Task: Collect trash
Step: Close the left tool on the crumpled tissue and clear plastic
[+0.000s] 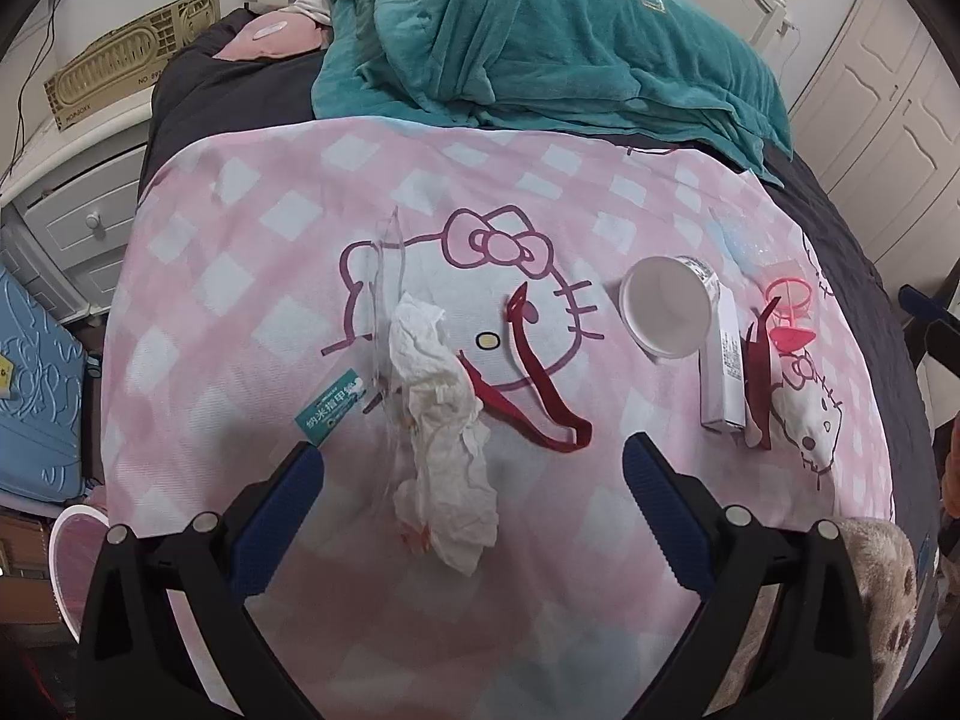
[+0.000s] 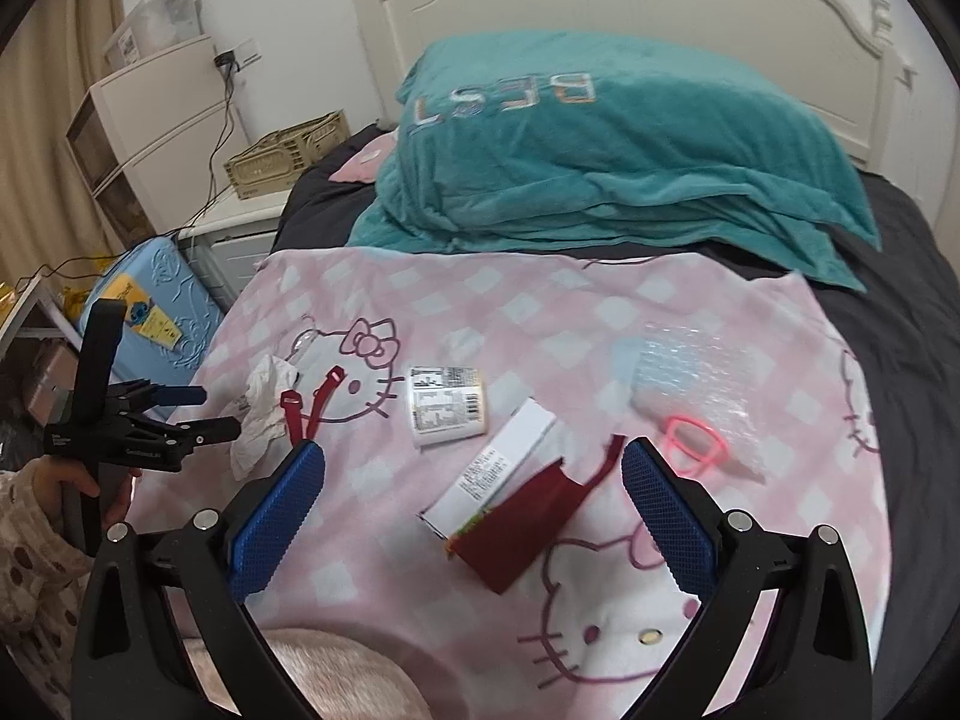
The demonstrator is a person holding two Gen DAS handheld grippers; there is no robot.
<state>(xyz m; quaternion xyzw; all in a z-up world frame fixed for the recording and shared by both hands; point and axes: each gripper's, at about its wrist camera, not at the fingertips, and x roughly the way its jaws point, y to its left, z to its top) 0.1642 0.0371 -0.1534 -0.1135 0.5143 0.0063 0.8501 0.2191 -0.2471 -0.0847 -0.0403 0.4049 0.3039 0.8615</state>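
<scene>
Trash lies scattered on a pink checked blanket (image 1: pixel 252 276) on a bed. A crumpled white tissue (image 1: pixel 441 420) lies on clear plastic wrap between the fingers of my open left gripper (image 1: pixel 474 462), with a small teal packet (image 1: pixel 329 411) and a dark red ribbon (image 1: pixel 528 384) beside it. Further right lie a white round container (image 1: pixel 666 315), a white box (image 1: pixel 723 378) and a pink plastic ring piece (image 1: pixel 789 312). My right gripper (image 2: pixel 471 468) hangs open above the white box (image 2: pixel 492 474) and a dark red wrapper (image 2: pixel 522 531). Bubble wrap (image 2: pixel 690 378) lies beyond. The left gripper (image 2: pixel 198 414) shows beside the tissue (image 2: pixel 261 414).
A teal pillow (image 2: pixel 600 150) lies at the head of the bed against a white headboard (image 2: pixel 630 6). A white nightstand (image 1: pixel 72 198) with a beige crate (image 1: pixel 132 66) and a blue suitcase (image 1: pixel 36 384) stand left of the bed. A hand and dotted sleeve (image 2: pixel 30 540) hold the left gripper.
</scene>
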